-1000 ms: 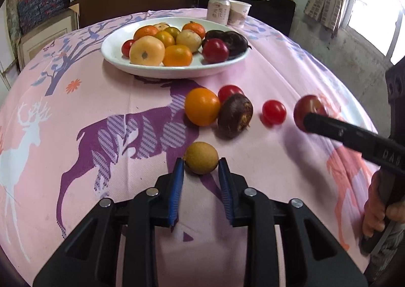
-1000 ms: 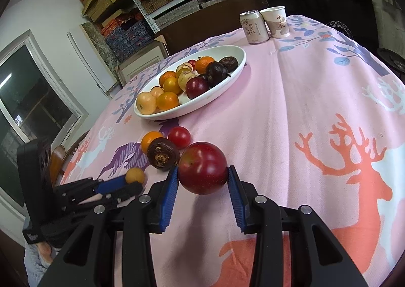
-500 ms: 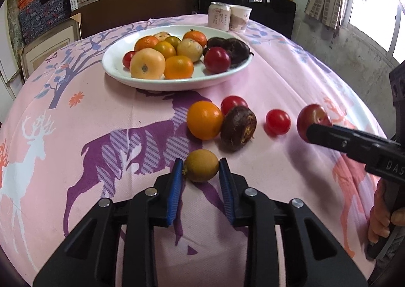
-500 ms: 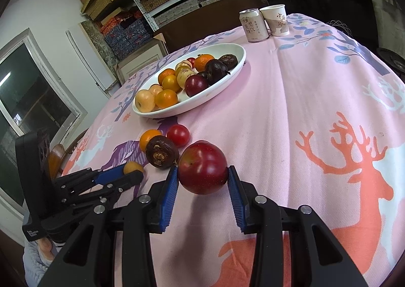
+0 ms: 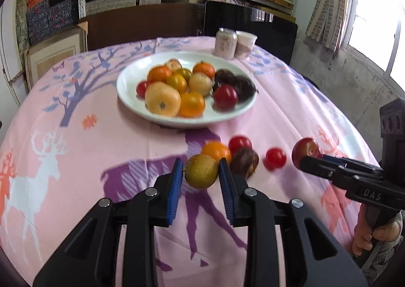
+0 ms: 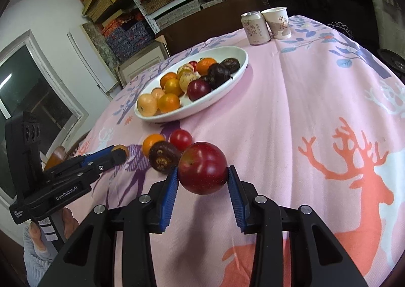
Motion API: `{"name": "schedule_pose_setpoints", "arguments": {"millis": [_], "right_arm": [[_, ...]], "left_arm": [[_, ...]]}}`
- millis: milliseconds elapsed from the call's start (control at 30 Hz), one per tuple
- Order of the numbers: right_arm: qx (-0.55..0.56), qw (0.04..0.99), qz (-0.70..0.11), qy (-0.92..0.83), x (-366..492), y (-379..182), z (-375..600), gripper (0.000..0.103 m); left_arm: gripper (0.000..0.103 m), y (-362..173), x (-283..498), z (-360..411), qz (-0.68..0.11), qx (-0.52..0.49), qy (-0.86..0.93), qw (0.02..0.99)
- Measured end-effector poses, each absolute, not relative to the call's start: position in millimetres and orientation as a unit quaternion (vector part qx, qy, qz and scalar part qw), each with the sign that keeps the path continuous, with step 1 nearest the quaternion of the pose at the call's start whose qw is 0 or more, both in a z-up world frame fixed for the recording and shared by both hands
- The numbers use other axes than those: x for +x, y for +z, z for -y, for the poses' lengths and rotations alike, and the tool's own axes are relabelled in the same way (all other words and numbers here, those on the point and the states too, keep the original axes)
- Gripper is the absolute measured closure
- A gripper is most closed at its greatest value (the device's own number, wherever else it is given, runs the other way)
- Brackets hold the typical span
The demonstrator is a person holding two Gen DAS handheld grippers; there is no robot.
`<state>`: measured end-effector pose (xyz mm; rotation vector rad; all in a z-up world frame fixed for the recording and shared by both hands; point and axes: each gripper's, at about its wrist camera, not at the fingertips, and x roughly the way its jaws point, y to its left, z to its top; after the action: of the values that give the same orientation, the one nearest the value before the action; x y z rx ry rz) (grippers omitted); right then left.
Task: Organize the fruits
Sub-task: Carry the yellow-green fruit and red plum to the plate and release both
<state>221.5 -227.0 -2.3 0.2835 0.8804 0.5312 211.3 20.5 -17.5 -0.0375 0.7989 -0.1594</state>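
You could read "GenRobot.AI" on the left gripper [image 6: 119, 155] body | "DAS" on the right gripper [image 5: 307, 160] body | Chinese characters stood on the can [image 6: 254, 28] and paper cup [image 6: 277, 22], too small to make out.

Pink deer-print table [image 5: 101, 155] carries white plate [image 5: 131, 99], can [image 5: 225, 43], cup [image 5: 245, 44], loose fruits [image 5: 275, 158].

A drink can [image 6: 255, 28] stands beside a paper cup [image 6: 277, 22].

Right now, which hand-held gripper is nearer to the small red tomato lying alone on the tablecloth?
Right. The right hand-held gripper, shut on a red plum, sits just beside the small red tomato. The left hand-held gripper, holding a yellow-green fruit, is farther, beyond the dark fruit.
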Motion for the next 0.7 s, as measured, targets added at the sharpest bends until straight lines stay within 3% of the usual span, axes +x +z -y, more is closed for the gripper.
{"name": "schedule_pose_setpoints", "arguments": {"millis": [233,433,500,533,567,700], "right_arm": [[0.094,0.876,-0.401,0.251,276.2,33.1,190.6,0.063],[0.065,0.888,-0.386,0.241,326.9,27.9,149.3,0.062],[0.059,0.89,-0.381,0.245,333.7,22.1,147.1,0.058],[0.051,0.891,-0.377,0.247,333.9,20.4,148.2,0.053],[0.043,0.894,-0.373,0.245,333.2,20.5,150.5,0.046],[0.062,0.896,-0.366,0.243,331.2,26.7,163.2,0.044]], "left_arm": [[0.075,14.7,269.2,-34.1,-0.365,-0.029,-0.049,0.929],[0.073,7.8,335.9,-47.0,-0.375,-0.049,-0.034,0.925],[0.052,-0.7,346.8,-54.3,-0.381,-0.053,-0.026,0.923],[0.038,-4.9,348.8,-58.7,-0.381,-0.06,-0.026,0.922],[0.031,-8.4,349.6,-64.3,-0.38,-0.07,-0.029,0.922],[0.029,-12.7,350.5,-78.5,-0.388,-0.102,-0.033,0.915]]}}
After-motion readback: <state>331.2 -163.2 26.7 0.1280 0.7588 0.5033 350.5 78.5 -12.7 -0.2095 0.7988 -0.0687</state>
